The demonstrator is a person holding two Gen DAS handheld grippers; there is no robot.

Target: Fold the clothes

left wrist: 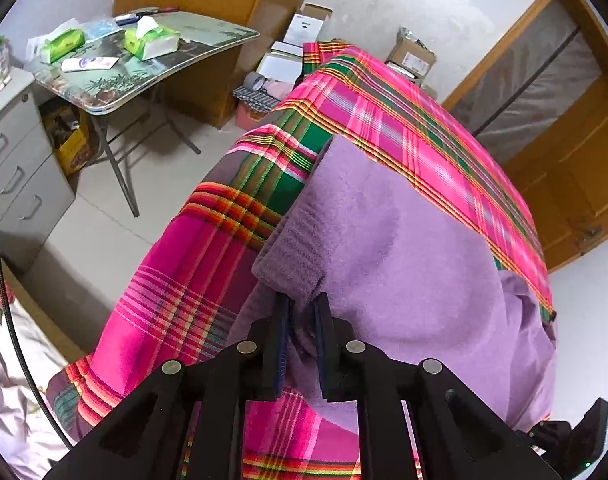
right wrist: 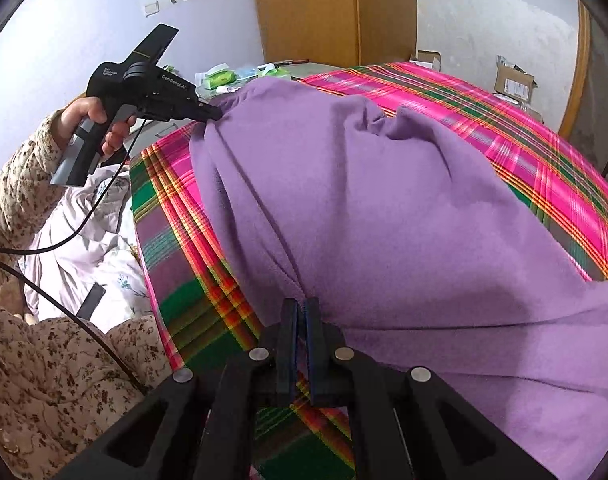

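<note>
A purple fleece garment (left wrist: 403, 248) lies spread on a pink and green plaid cloth (left wrist: 176, 280). My left gripper (left wrist: 302, 300) is shut on its darker ribbed edge (left wrist: 292, 256), which hangs down from the jaws. The right wrist view shows the same garment (right wrist: 383, 208) stretched across the plaid cloth (right wrist: 523, 140). My right gripper (right wrist: 300, 305) is shut on a pinched fold of it near the front edge. The left gripper (right wrist: 214, 114) appears there too, held in a hand (right wrist: 92, 120) at the garment's far left corner.
A folding table (left wrist: 152, 68) with tissue packs stands beyond the plaid surface, next to a grey drawer cabinet (left wrist: 16, 160). Cardboard boxes (left wrist: 411, 56) sit by the wall, and a wooden door (left wrist: 563, 128) is at right. A floral sleeve (right wrist: 44, 380), cables and white bedding (right wrist: 88, 248) lie at left.
</note>
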